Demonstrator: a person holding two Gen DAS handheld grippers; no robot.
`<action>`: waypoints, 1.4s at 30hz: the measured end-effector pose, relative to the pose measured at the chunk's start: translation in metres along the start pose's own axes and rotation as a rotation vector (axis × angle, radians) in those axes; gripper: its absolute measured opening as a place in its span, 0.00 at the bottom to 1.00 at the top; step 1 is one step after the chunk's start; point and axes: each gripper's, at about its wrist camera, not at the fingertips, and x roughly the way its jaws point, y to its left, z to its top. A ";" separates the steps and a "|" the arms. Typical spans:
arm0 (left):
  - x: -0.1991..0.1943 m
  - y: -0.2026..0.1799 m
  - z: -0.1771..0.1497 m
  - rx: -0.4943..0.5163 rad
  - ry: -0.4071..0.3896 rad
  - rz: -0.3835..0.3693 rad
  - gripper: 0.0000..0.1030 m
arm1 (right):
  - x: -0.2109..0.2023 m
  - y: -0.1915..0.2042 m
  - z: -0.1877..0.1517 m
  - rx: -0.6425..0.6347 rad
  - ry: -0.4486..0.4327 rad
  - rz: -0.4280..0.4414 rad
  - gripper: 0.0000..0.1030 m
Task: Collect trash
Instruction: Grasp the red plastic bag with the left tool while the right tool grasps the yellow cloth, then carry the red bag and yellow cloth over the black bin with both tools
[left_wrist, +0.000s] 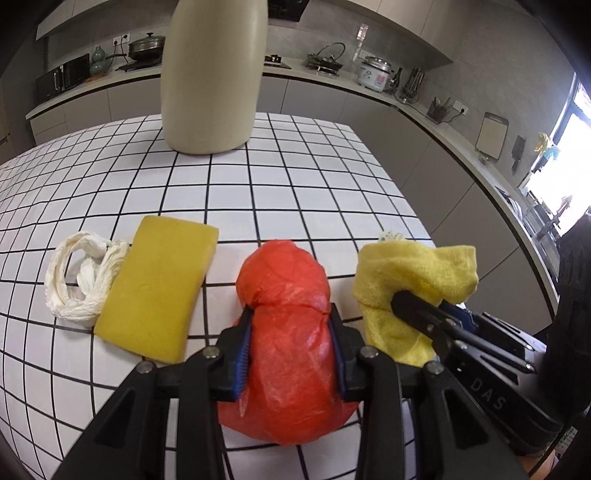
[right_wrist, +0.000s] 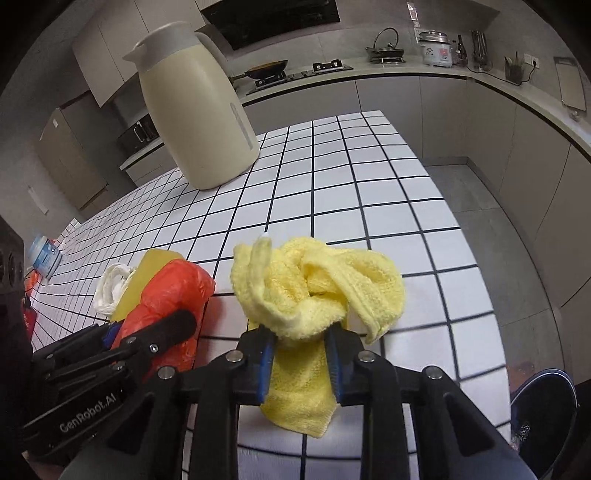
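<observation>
Already my left gripper (left_wrist: 290, 317) pinches the red bag (left_wrist: 284, 295) lengthwise, my right gripper (right_wrist: 299, 336) clamps the yellow cloth (right_wrist: 317, 284) alongside.

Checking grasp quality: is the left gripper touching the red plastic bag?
Touching. Left wrist view: left gripper has both blue pads pressed into the crumpled red plastic bag.

The left gripper (left_wrist: 291, 332) clamps a red plastic bag (left_wrist: 286, 332) near the surface's (left_wrist: 295, 177) front edge. Beside it, the right gripper (left_wrist: 424, 314) pinches a yellow cloth (left_wrist: 410, 277). A yellow sponge (left_wrist: 157, 284) touches crumpled white tissue (left_wrist: 81, 280); a beige jug (left_wrist: 212, 74) stands near the far edge.
</observation>
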 end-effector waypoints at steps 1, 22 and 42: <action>-0.002 -0.003 -0.001 0.001 -0.003 -0.001 0.36 | -0.006 -0.002 -0.003 0.002 -0.006 0.003 0.26; -0.046 -0.106 -0.051 0.098 -0.044 -0.066 0.36 | -0.129 -0.076 -0.072 0.095 -0.103 -0.028 0.26; -0.032 -0.239 -0.081 0.283 0.027 -0.244 0.36 | -0.232 -0.198 -0.144 0.294 -0.181 -0.188 0.26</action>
